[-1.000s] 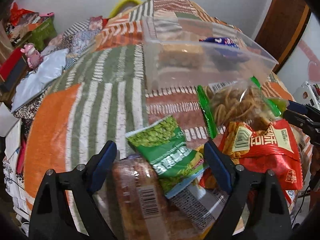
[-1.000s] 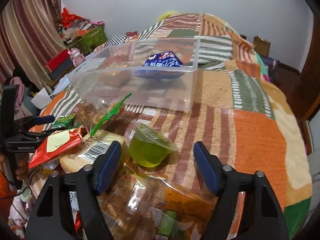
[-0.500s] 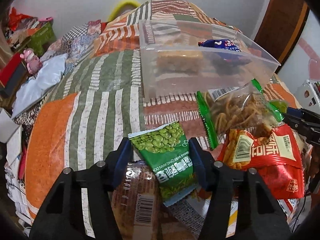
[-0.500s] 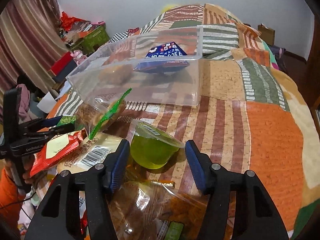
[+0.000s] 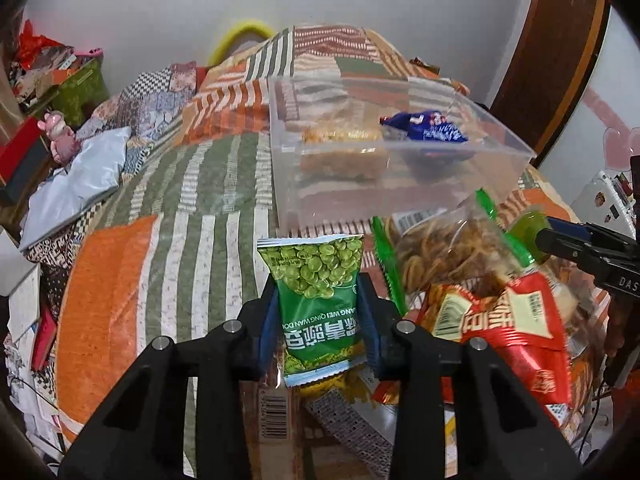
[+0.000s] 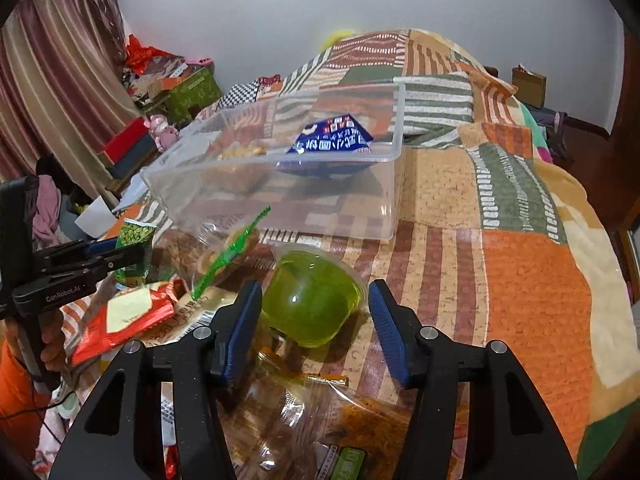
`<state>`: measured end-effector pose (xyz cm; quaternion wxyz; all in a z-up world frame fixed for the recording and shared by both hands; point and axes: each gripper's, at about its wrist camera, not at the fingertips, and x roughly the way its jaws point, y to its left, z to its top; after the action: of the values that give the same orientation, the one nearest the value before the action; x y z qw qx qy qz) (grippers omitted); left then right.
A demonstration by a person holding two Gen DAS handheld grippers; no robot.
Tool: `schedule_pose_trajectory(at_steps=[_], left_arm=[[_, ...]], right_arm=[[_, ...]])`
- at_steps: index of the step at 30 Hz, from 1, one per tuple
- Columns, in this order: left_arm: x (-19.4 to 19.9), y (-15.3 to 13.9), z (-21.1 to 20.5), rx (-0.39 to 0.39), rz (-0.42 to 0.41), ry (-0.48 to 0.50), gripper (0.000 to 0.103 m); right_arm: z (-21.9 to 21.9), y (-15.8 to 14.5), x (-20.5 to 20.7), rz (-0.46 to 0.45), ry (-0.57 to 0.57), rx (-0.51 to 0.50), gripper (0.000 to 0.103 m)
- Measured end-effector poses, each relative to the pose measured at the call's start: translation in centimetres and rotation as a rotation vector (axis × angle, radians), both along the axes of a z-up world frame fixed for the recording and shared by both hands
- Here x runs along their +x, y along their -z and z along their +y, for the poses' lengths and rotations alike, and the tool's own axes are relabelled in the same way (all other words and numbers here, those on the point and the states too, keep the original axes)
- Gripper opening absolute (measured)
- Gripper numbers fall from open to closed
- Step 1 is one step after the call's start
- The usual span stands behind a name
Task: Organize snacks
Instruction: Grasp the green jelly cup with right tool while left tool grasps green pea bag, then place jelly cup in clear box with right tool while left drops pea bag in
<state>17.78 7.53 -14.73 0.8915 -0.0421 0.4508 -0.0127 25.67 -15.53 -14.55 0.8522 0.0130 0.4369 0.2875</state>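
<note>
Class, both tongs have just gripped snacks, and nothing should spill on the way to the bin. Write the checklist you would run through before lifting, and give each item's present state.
1. Left tongs shut on pea bag: ok.
2. Right tongs shut on jelly cup: ok.
3. Bin open on top, no lid: ok.
4. Free floor in the bin beside the blue packet: ok.
5. Pea bag clear of the pile: cannot tell; its lower end overlaps other bags.
6. Cup's seal intact: cannot tell.
</note>
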Motion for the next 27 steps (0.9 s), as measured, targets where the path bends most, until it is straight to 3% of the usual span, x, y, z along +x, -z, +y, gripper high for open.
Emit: schedule_pose_trajectory(at_steps=[2,8,9,14,23,27], left_arm=[[-0.2,-0.6,-0.1,-0.003,-0.018,0.000,0.036],[-0.6,-2.4,-0.3,-0.007,-0.063,0.007,0.036],[-0.6,-2.5,-0.3,-0.005,-0.067,0.008,0.036],[-0.6,-2.4,-0.5,-0.004,-0.066,0.016,0.036],[-0.6,-1.6,-0.5,-0.013,-0.055,0.023,0.036],[-0.5,-1.4,-0.4,-0.017,-0.055,0.020,0.036]], right_arm=[[-0.2,-0.7,0.0,-0.013,0.001,0.014,0.012],[-0.2,-1.0,0.8,-0.003,-0.008,-0.007,0.012],[-0.4,-0.9,0.8,0.006,0.000,-0.006,0.013],[0.2,-0.4,1.1,0.007,0.001,-0.058,0.043],[3.2,1.3,3.1,0.028,-0.062,-0.183,0.043],[3.5,1.9,3.4,0.026,-0.063,-0.188,0.043]])
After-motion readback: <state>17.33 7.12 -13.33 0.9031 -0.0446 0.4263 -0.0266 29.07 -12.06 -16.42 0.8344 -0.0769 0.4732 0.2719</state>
